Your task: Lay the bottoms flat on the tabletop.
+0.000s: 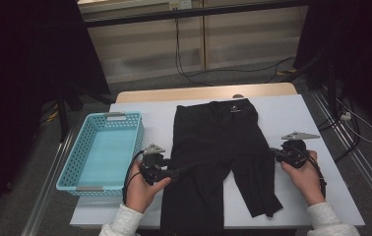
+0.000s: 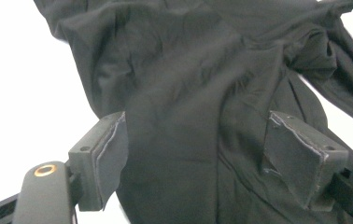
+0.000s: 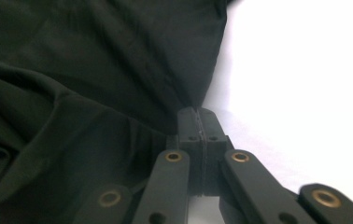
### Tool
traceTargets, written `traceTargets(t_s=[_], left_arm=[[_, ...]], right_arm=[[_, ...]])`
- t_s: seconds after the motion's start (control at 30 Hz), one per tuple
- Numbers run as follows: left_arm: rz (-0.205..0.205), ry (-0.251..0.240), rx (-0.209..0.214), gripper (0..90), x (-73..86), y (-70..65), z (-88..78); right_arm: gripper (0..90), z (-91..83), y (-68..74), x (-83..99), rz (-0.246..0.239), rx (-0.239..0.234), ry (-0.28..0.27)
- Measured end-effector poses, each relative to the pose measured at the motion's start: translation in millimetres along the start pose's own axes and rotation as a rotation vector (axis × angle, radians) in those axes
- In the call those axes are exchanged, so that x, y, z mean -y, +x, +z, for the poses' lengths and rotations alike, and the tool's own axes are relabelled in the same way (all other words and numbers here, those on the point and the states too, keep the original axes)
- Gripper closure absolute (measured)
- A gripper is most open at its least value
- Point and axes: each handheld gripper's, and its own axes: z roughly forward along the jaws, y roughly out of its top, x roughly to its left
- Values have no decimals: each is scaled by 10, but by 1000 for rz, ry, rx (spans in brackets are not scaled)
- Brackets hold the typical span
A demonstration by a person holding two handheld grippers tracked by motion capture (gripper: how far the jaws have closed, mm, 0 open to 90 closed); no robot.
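Observation:
A pair of black shorts (image 1: pixel 213 142) lies flat on the white table (image 1: pixel 292 113), waistband at the far side and legs toward me. My left gripper (image 1: pixel 179 172) reaches in from the left over the outer edge of the left leg. In the left gripper view its jaws (image 2: pixel 202 154) stand wide apart with loose black cloth (image 2: pixel 188 70) lying between them. My right gripper (image 1: pixel 272 151) is at the outer edge of the right leg. In the right gripper view its jaws (image 3: pixel 198 116) are shut on the hem of the shorts (image 3: pixel 95 70), and creases run to the tips.
A light blue perforated basket (image 1: pixel 73 157) stands at the table's left edge, close to my left hand. Bare white tabletop lies right of the shorts. Cables trail on the floor beyond the table, and dark stands flank both sides.

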Motion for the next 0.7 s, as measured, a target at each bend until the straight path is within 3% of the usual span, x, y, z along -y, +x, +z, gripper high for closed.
traceTargets(t_s=[0.17,0.23,0.37,0.5,0.7], left_arm=[[8,-3,3,225,-8,-40,11],[12,0,4,225,-13,-42,21],[-1,-4,-5,225,0,-21,25],[7,7,-6,225,4,-9,18],[2,3,-5,225,-1,-21,31]], right_arm=[[900,-23,-74,35,32,8,3],[898,-25,-68,28,7,20,-4],[899,-11,-90,32,3,27,-4],[899,14,6,13,-8,-12,9],[898,93,224,-23,-91,-89,39]])
